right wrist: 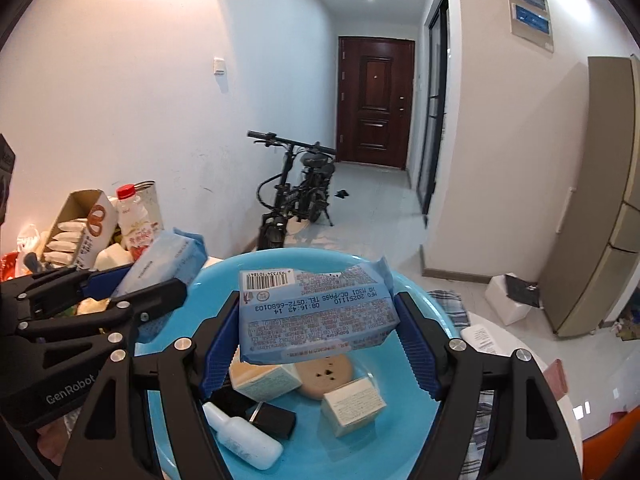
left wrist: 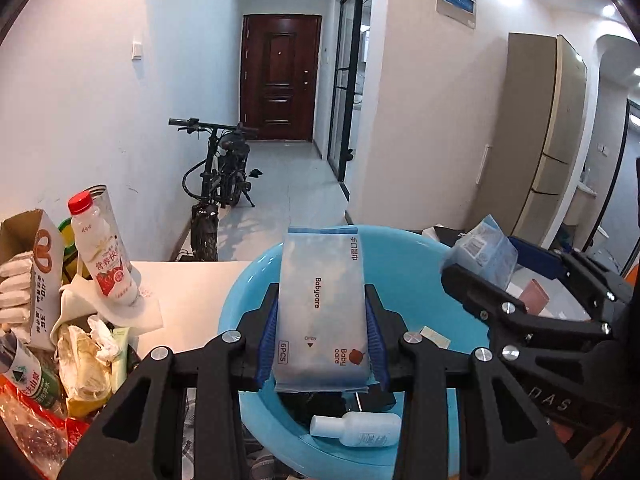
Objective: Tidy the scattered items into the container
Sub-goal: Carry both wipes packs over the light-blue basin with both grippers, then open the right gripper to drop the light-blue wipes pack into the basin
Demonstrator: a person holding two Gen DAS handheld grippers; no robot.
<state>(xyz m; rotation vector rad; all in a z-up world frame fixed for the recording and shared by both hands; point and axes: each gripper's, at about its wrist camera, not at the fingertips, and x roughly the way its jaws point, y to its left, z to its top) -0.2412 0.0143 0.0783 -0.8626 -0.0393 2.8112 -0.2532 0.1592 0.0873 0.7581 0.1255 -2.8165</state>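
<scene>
Wet-wipe packs, two — left tool (left wrist: 322,320) clamps the Babycare 6-pc pack (left wrist: 320,312), right tool (right wrist: 318,322) clamps the barcode-side pack (right wrist: 316,312); both over the blue basin (right wrist: 400,432). Judgement: lower before letting go, one at a time, aim for bare bottom away from white bottle (right wrist: 244,436) and small boxes (right wrist: 352,404). Packs: soft pale-blue film, flat, crimped ends — likely to flop.

Your white tabletop (left wrist: 192,280) carries the blue basin (left wrist: 248,292) at its middle, and on your left sits a heap: strawberry milk bottle (left wrist: 102,256) leaning on a tissue (left wrist: 136,312), beside an open snack box (left wrist: 36,264).
</scene>
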